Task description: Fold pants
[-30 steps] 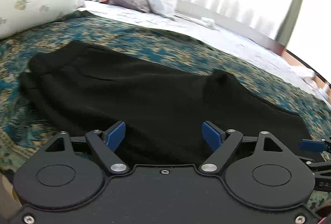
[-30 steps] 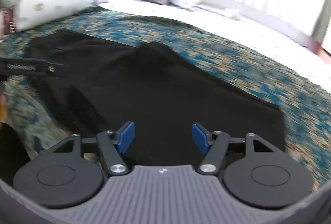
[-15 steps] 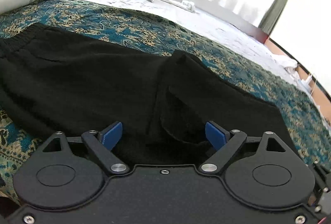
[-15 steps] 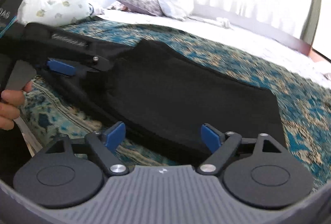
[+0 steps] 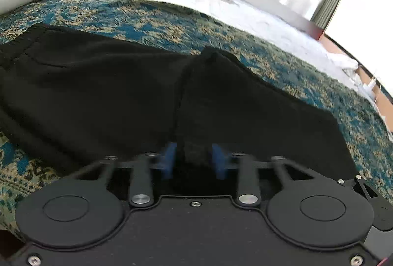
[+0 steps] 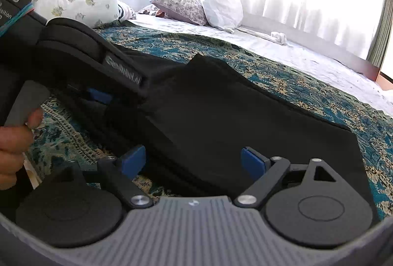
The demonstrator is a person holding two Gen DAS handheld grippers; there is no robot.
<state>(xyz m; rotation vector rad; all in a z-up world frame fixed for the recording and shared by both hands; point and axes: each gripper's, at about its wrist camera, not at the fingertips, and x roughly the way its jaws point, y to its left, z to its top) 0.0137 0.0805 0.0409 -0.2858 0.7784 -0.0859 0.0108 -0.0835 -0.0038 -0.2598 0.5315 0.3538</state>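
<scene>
The black fabric pants (image 5: 122, 94) are laid flat on the patterned teal bedspread (image 5: 270, 64), along the near edge of the bed. The left gripper (image 5: 192, 160), wide open half a second ago, is now closing, with a fold of the pants' near edge between its blue pads. The right gripper (image 6: 194, 163) is held wide open above the pants' near edge, nothing grasped. The lift for the fold is judged imminent

Left gripper (image 5: 194, 164) — black body, blue pads, silver screws. Right gripper (image 6: 194, 163) — ribbed grey housing, black discs, blue pads; white lettering marks the left one's housing.
</scene>
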